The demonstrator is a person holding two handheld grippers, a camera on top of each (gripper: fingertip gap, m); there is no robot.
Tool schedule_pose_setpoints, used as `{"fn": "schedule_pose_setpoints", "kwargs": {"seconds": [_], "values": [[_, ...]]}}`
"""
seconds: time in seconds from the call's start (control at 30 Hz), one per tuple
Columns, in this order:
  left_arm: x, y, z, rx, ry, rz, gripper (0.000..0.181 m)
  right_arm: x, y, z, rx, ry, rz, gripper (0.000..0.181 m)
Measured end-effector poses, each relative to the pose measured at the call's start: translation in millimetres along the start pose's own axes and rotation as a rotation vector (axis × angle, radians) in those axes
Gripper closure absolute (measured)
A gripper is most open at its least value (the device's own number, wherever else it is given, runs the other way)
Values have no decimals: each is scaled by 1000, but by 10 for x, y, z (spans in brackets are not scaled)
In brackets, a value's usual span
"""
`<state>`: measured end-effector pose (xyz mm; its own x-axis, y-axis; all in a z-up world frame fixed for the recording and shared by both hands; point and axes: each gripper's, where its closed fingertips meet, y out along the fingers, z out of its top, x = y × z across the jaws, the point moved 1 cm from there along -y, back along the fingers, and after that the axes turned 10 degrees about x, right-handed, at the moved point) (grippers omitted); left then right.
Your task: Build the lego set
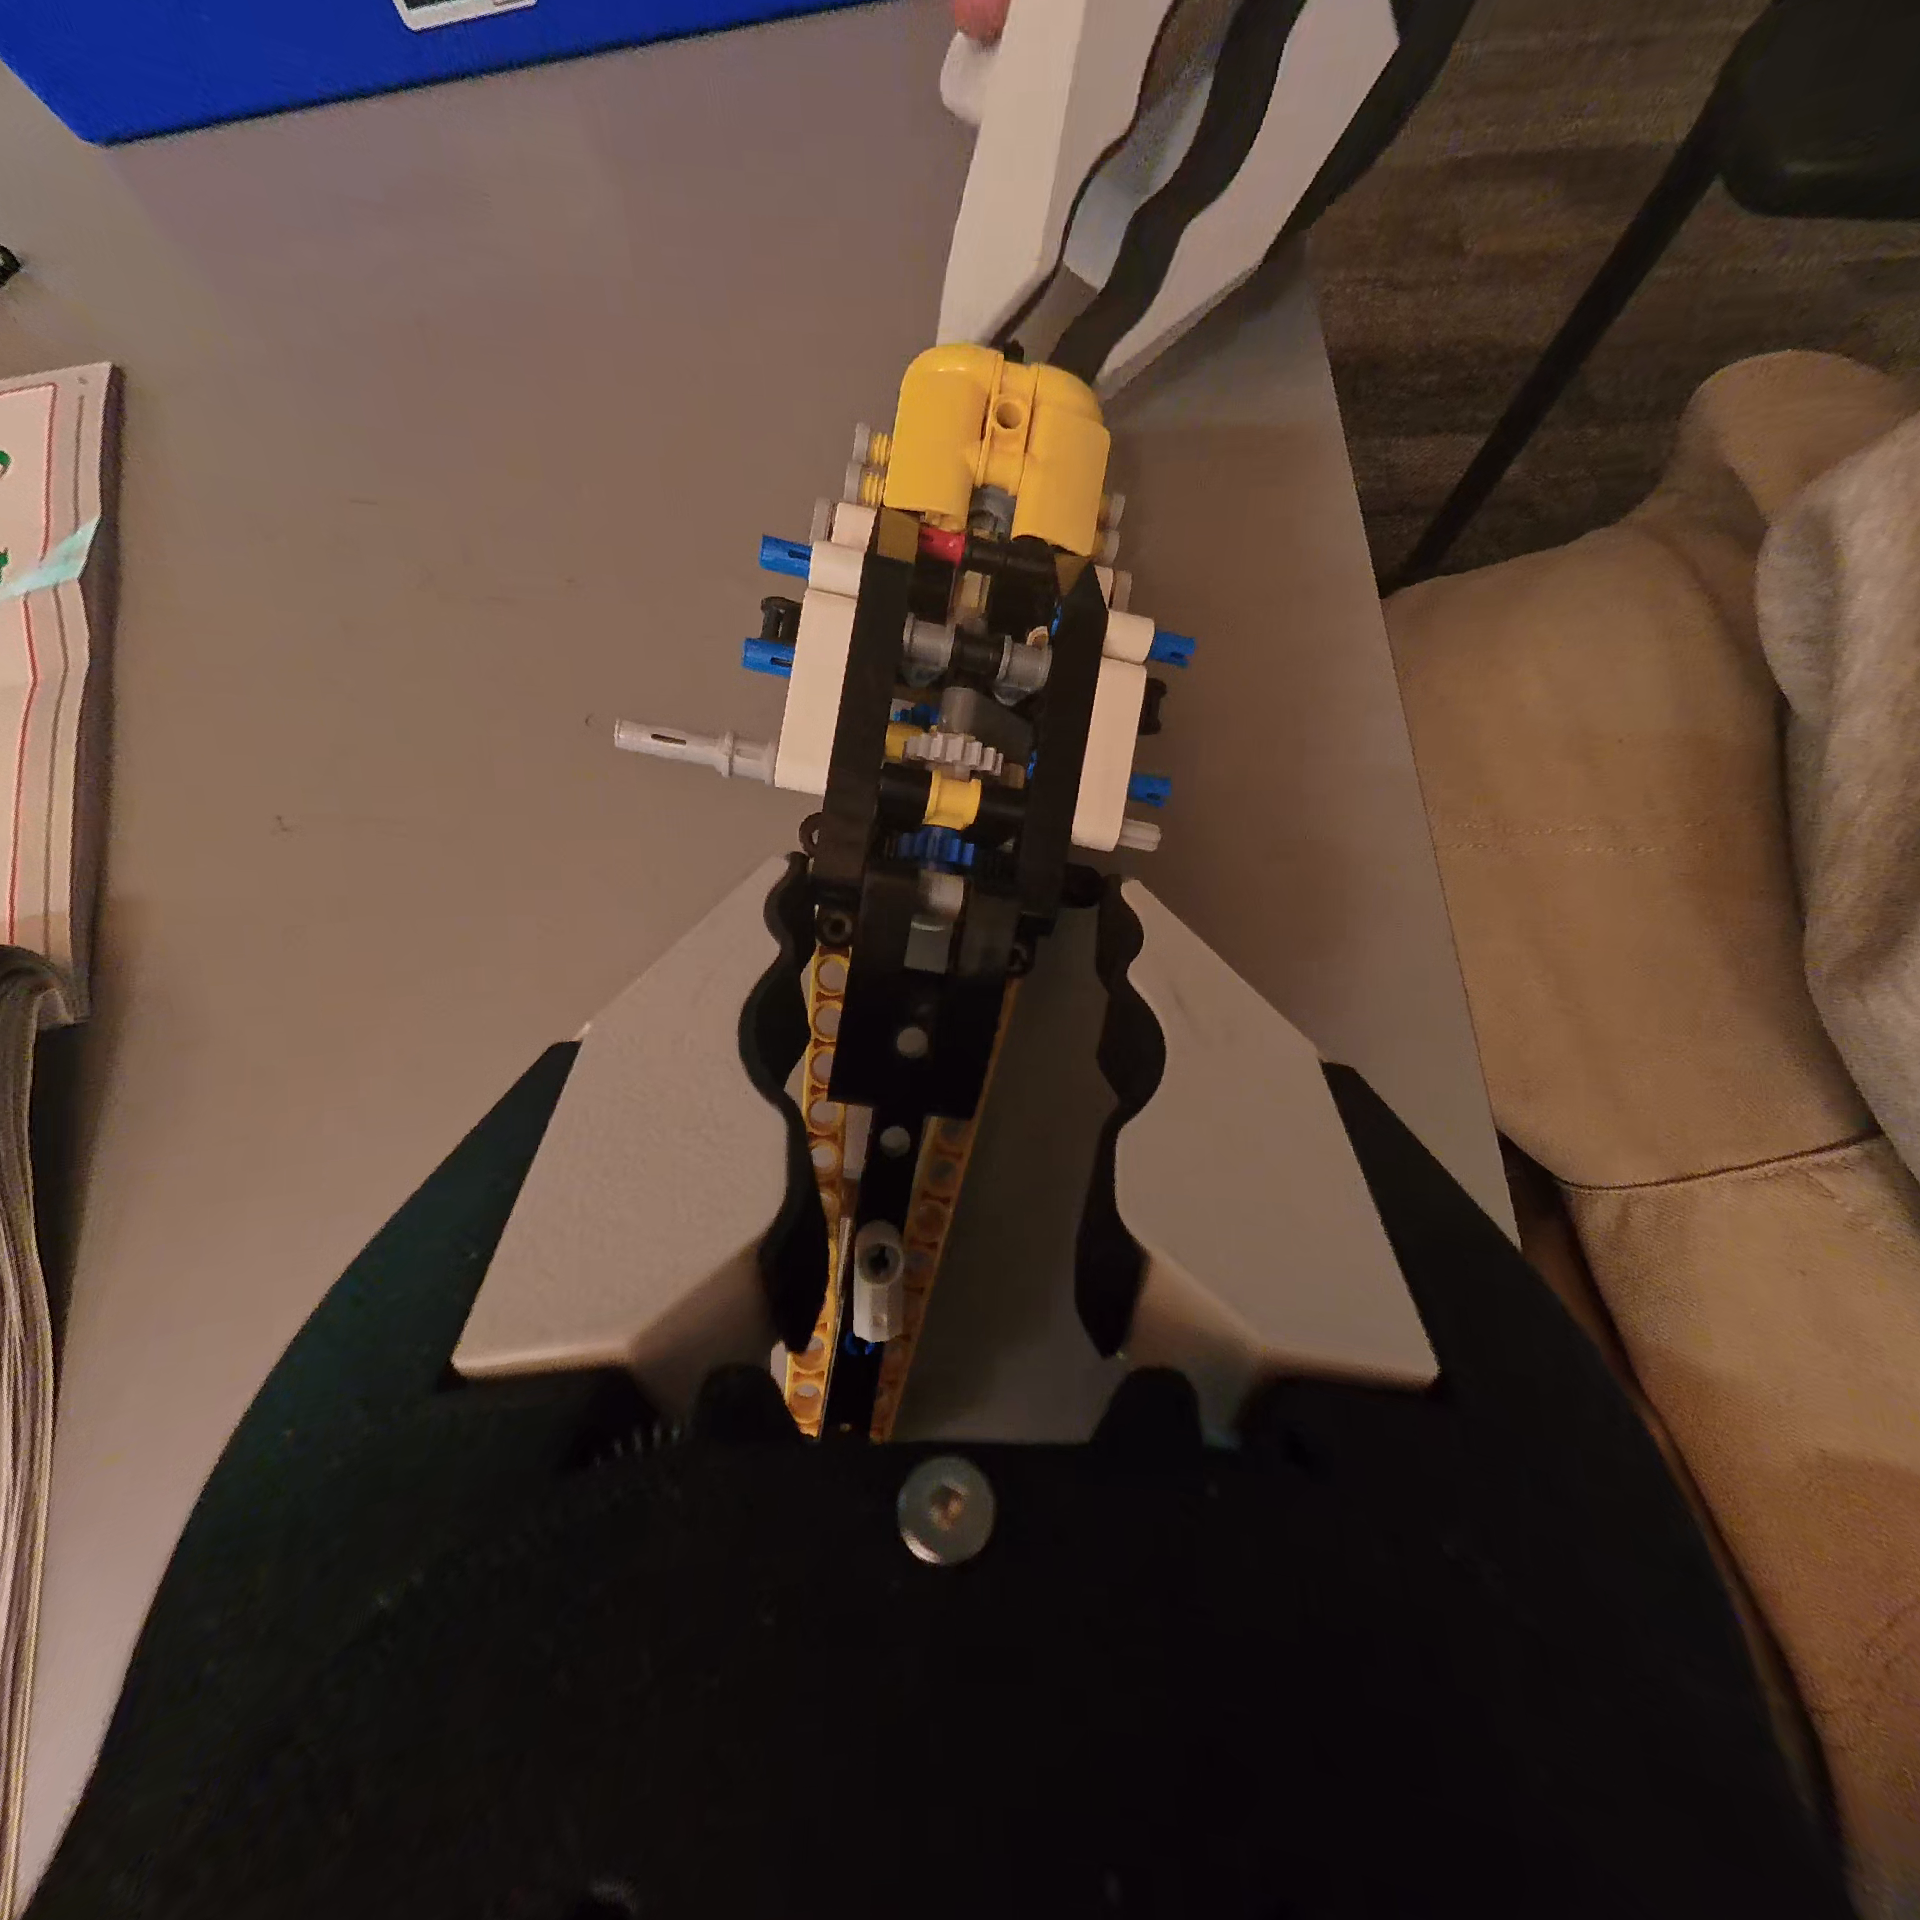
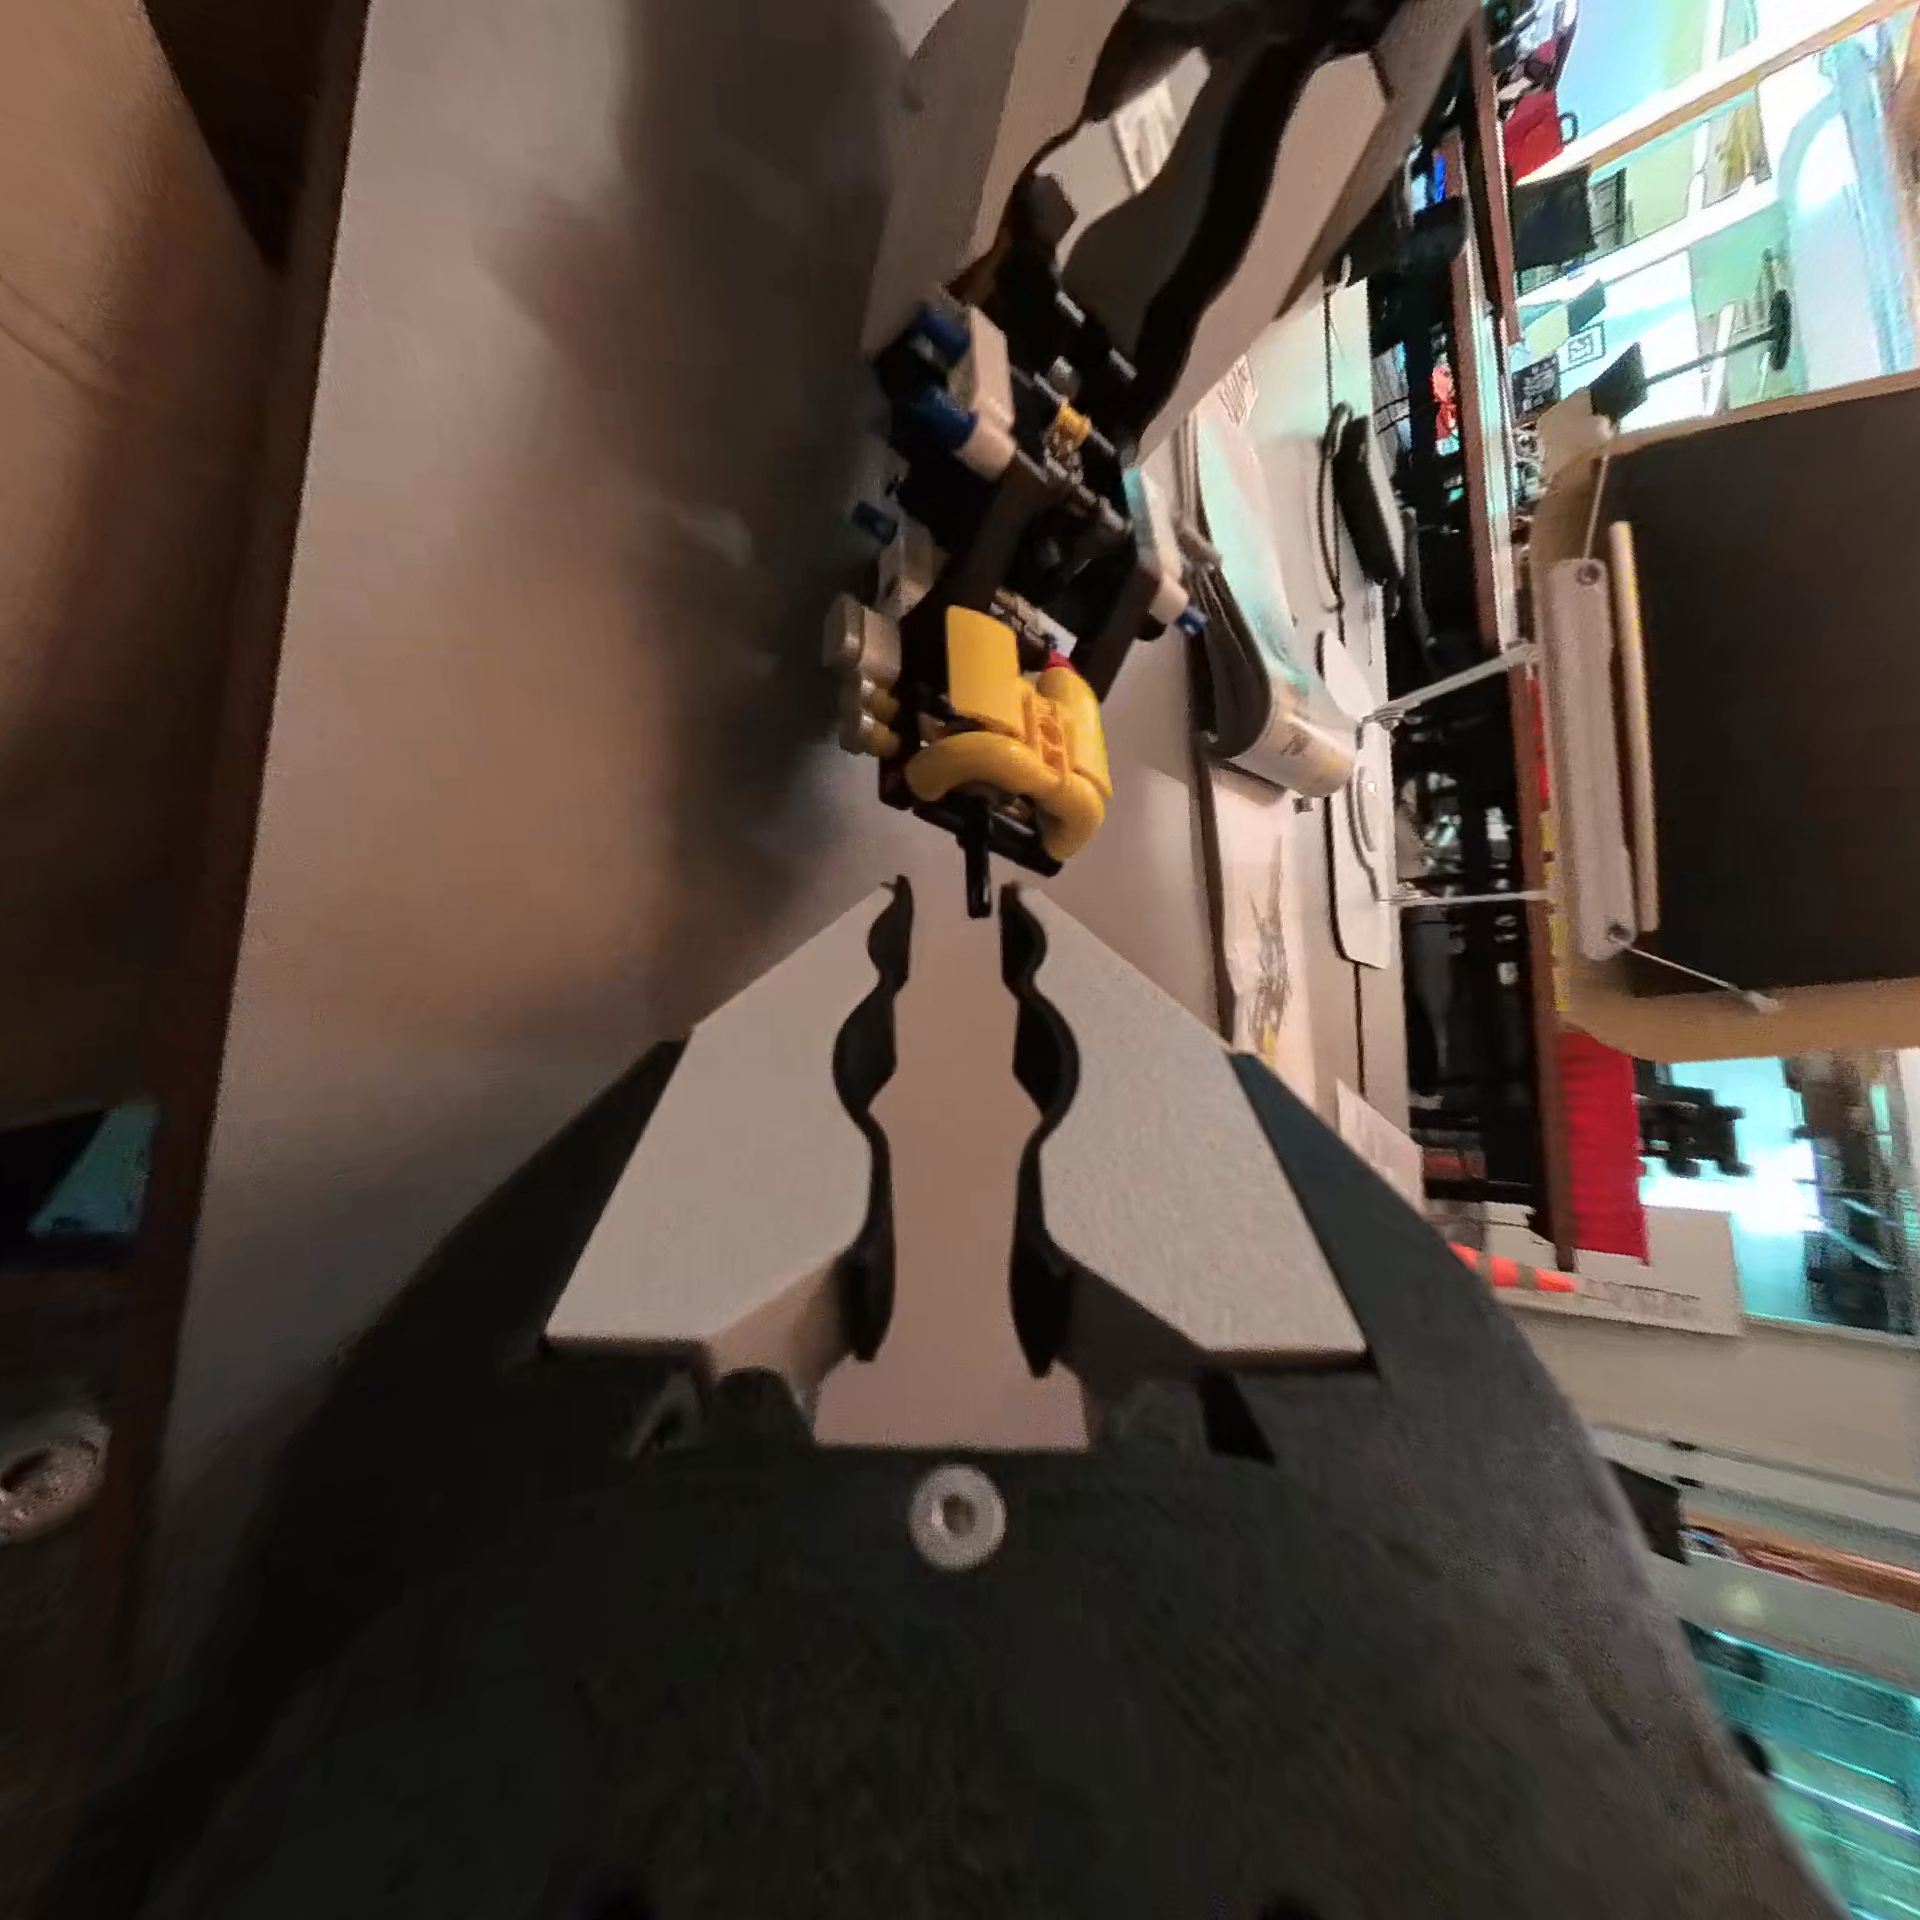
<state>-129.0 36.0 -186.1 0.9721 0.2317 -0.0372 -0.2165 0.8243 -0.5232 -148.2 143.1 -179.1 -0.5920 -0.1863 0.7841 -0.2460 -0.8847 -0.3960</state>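
A: Saw the left gripper (image 1: 951, 883)? Clamped on what?
B: Clamped on the lego model (image 1: 966, 665), by the long yellow and black beams at its near end. Held up over the grey surface (image 1: 416, 520).
A: Pointed which way?
B: Long way straight out from the left gripper, yellow end (image 2: 1039, 748) farthest off.
A: And the right gripper (image 2: 956, 894)?
B: Faced that yellow end head-on. Fingers apart, gripping nothing. Sat right at a little black pin (image 2: 977, 883) poking out, one tip on either side, seemingly not touching.
A: Nearer the pin than the left, then?
B: Much nearer. Probably needed only a small pinch or a straight push.
A: Room to move?
B: Plenty over the surface toward the booklet (image 1: 42, 623). Less the other way: surface edge (image 1: 1351, 520) close by, with a beige cushion (image 1: 1610, 831) past it.
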Motion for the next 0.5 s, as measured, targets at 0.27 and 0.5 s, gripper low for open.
{"fn": "schedule_pose_setpoints", "kwargs": {"seconds": [0.27,0.5], "values": [[-1,0,-1,1,-6,0,127,52,16,-25,-158,-308,-48,180],[3,5,9,5,-6,1,127,3,10,-73,-285,67,29,180]]}}
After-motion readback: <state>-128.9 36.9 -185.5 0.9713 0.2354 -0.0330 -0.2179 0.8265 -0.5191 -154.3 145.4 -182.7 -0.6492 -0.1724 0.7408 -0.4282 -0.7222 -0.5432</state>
